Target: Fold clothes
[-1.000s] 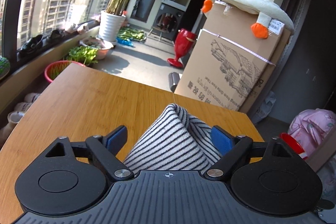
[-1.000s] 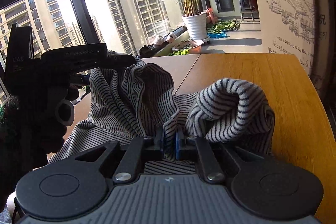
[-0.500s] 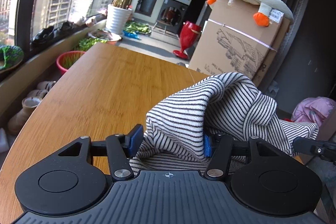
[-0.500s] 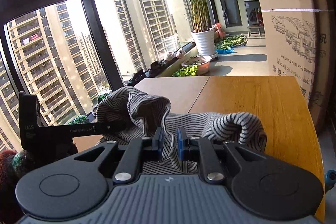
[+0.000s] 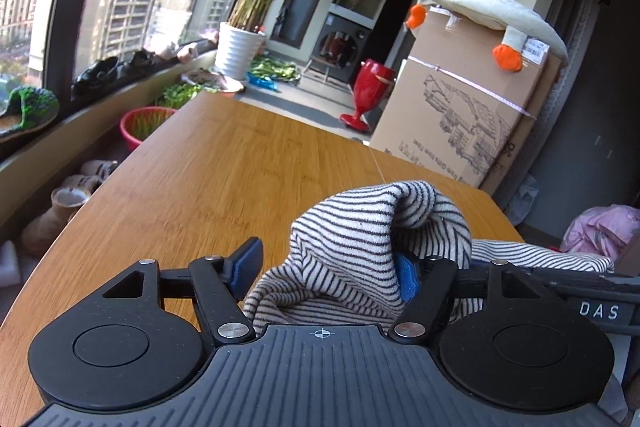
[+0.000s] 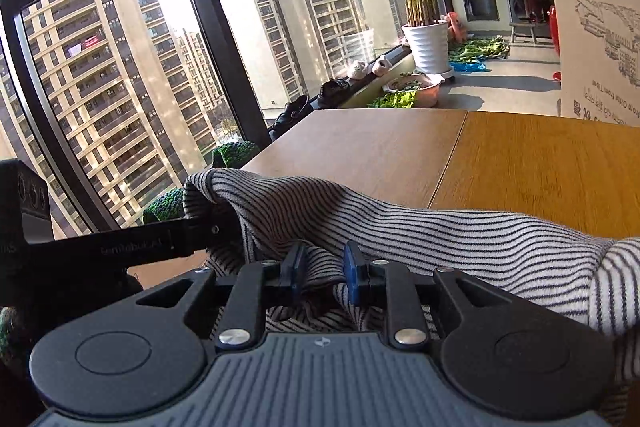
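Observation:
A black-and-white striped garment (image 5: 360,251) lies bunched on the wooden table (image 5: 248,179). My left gripper (image 5: 326,269) is open, and the cloth is heaped between its blue pads and drapes over the right pad. In the right wrist view the same garment (image 6: 400,227) stretches across the front. My right gripper (image 6: 322,269) has its blue pads slightly apart with a fold of the cloth between them; the grip looks loose. The left gripper (image 6: 218,227) reaches in from the left, its tips wrapped in the cloth.
A large cardboard box (image 5: 460,123) with a plush duck (image 5: 488,11) on top stands past the table's far right edge. A potted palm (image 5: 240,51), a red stand (image 5: 366,91) and a red basin (image 5: 146,121) are on the floor beyond. A window (image 6: 120,67) is on the left.
The right gripper's pads have parted a little from pinching the cloth. The garment has dropped from a raised bunch to a lower, stretched drape. The left gripper stays open.

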Motion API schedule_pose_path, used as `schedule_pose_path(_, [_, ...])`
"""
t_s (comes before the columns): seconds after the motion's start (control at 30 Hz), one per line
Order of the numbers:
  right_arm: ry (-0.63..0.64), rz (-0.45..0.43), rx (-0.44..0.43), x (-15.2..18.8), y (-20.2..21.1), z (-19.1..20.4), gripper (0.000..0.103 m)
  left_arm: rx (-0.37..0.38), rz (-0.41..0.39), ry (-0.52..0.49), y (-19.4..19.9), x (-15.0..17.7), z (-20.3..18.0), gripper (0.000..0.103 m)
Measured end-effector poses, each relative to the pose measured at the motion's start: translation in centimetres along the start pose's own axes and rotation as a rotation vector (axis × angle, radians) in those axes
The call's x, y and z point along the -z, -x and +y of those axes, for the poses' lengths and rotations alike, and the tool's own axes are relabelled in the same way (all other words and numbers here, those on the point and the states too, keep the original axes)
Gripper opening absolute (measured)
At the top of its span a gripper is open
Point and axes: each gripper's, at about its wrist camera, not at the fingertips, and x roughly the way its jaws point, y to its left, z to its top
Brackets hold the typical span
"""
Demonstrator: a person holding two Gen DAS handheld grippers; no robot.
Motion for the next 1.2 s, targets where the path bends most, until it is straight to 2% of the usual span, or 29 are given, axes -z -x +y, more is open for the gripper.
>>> schedule_pose_path(0.1, [0.044,0.013,0.033,0.7,0.4,0.9,0.020,0.002,-0.063,-0.042,1.6,-0.9,-1.7,0.071])
schedule_pose_path(0.2, [0.055,0.020,0.061,0.7,0.4,1.4,0.020,0.010,-0.047,-0.051,1.9,-1.4,-3.2,0.063])
schedule_pose_path(0.27, [0.049,0.023,0.071,0.9,0.3,1.4,0.020,0.003,-0.032,-0.050,2.0,-1.4,-3.2,0.064])
schedule_pose_path(0.3, [0.050,0.020,0.073,0.9,0.2,1.4,0.020,-0.002,-0.025,-0.047,2.0,-1.3,-2.8,0.067])
schedule_pose_path(0.37, [0.052,0.012,0.076,1.0,0.0,1.3,0.020,-0.016,-0.007,-0.003,2.0,-1.0,-1.3,0.074])
schedule_pose_path(0.47, [0.048,-0.001,0.080,0.9,-0.3,1.2,0.020,-0.017,0.002,0.089,2.7,-1.1,0.5,0.074])
schedule_pose_path(0.53, [0.039,-0.007,0.083,1.0,0.1,1.1,0.020,-0.019,-0.046,0.090,3.9,-1.4,0.3,0.073])
schedule_pose_path(0.63, [0.049,-0.007,0.093,1.2,0.5,1.4,0.021,-0.033,-0.166,0.012,5.9,-2.2,-1.5,0.073])
schedule_pose_path(0.73, [0.053,-0.012,0.093,1.5,0.7,1.4,0.021,-0.004,-0.216,0.016,7.0,-3.2,-2.3,0.075])
schedule_pose_path(0.77, [0.049,-0.014,0.093,1.5,0.7,1.3,0.021,0.023,-0.206,0.026,6.6,-3.6,-2.6,0.079])
schedule_pose_path(0.87, [0.056,-0.016,0.105,1.5,0.7,1.6,0.021,0.104,-0.149,0.033,4.5,-4.5,-4.0,0.080])
schedule_pose_path(0.97, [0.073,-0.008,0.108,1.6,1.0,1.8,0.021,0.163,-0.081,0.045,1.8,-4.2,-4.9,0.074])
schedule_pose_path(1.07, [0.078,-0.003,0.107,1.7,1.4,1.6,0.021,0.173,-0.002,0.057,-0.9,-2.5,-4.7,0.068])
schedule_pose_path(1.2, [0.083,-0.007,0.100,2.0,1.4,1.6,0.023,0.133,0.010,-0.011,-1.9,-0.6,-3.9,0.058])
